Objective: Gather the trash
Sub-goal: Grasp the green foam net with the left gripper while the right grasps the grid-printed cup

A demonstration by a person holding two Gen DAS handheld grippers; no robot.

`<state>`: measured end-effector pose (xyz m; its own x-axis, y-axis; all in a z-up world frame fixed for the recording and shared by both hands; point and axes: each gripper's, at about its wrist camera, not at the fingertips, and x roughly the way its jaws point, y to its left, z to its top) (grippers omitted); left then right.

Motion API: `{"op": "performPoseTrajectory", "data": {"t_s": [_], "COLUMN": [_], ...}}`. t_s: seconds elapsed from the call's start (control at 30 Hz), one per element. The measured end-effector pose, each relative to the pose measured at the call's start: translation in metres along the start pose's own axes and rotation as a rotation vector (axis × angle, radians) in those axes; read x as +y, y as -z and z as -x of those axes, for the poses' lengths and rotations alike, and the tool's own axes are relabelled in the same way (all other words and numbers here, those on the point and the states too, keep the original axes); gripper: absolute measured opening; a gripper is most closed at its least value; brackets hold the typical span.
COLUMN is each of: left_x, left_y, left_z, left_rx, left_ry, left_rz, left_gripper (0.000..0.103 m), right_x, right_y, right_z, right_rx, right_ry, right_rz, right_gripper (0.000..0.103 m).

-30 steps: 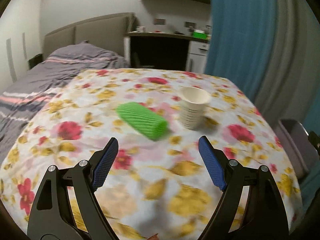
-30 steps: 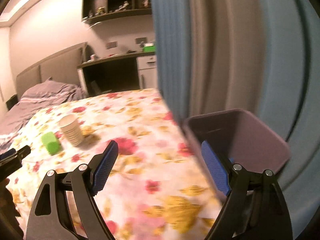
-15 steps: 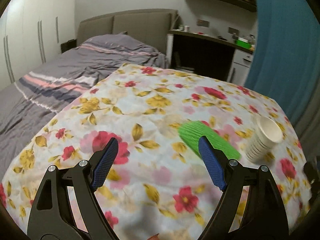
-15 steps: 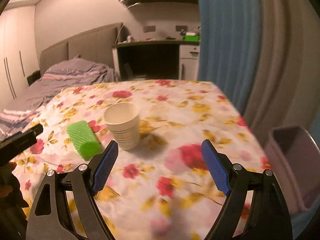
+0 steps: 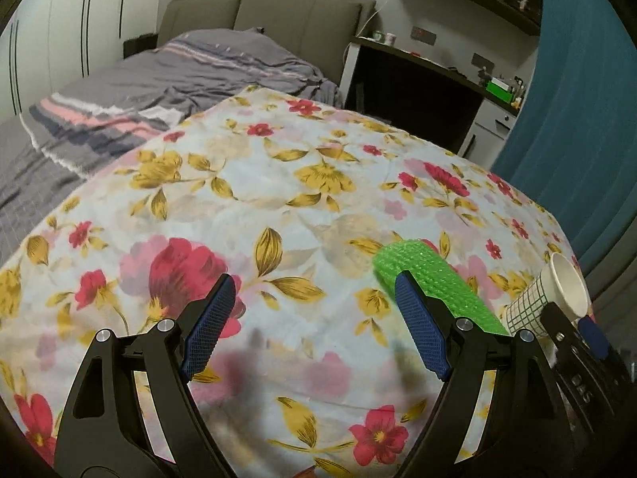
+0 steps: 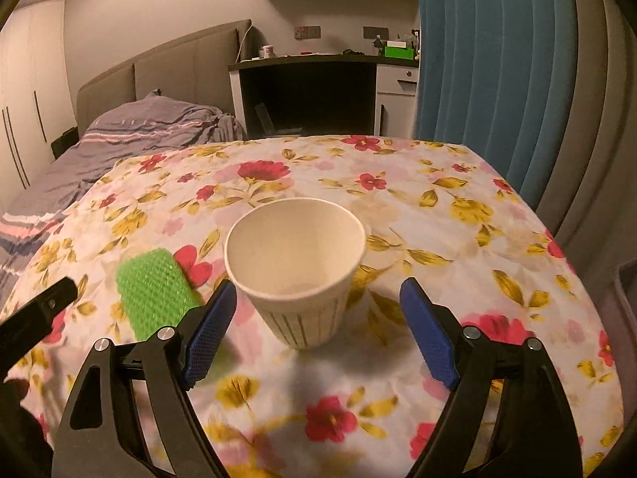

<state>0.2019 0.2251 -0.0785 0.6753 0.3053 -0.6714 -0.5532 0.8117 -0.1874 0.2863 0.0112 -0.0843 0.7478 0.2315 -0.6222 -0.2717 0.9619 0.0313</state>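
A white paper cup (image 6: 296, 271) stands upright on the flowered tablecloth (image 6: 438, 207). My right gripper (image 6: 318, 322) is open, its blue pads either side of the cup and just short of it. A green ribbed roll (image 6: 155, 290) lies on its side left of the cup. In the left wrist view my left gripper (image 5: 314, 322) is open and empty over bare cloth, with the green roll (image 5: 434, 283) just behind its right pad and the cup (image 5: 553, 298) at the far right.
A grey bin (image 6: 627, 302) shows at the right edge beside the table. A bed (image 5: 167, 79) lies to the left, a desk (image 6: 318, 79) behind, a blue curtain (image 6: 489, 59) at the right. The right gripper's tip (image 5: 589, 338) shows in the left wrist view.
My right gripper swung left from the bin and closed in on the cup, which now sits between its pads. My left gripper turned left, so the roll and cup slid to its right.
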Motion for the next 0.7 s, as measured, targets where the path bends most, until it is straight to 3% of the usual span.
{"op": "performPoseTrajectory", "data": {"t_s": [0.37, 0.7], "left_x": [-0.008, -0.031], "left_y": [0.003, 0.011], "left_z": [0.000, 0.007], "left_rx": [0.002, 0.029], "left_ry": [0.036, 0.146], "left_rz": [-0.025, -0.069], "left_gripper": [0.081, 0.081], "right_x": [0.005, -0.023], "right_y": [-0.003, 0.000], "right_z": [-0.010, 0.020], "right_rx": [0.020, -0.028], "right_ry": [-0.014, 0.004], "right_rz": [-0.007, -0.028], "right_gripper": [0.054, 0.053]}}
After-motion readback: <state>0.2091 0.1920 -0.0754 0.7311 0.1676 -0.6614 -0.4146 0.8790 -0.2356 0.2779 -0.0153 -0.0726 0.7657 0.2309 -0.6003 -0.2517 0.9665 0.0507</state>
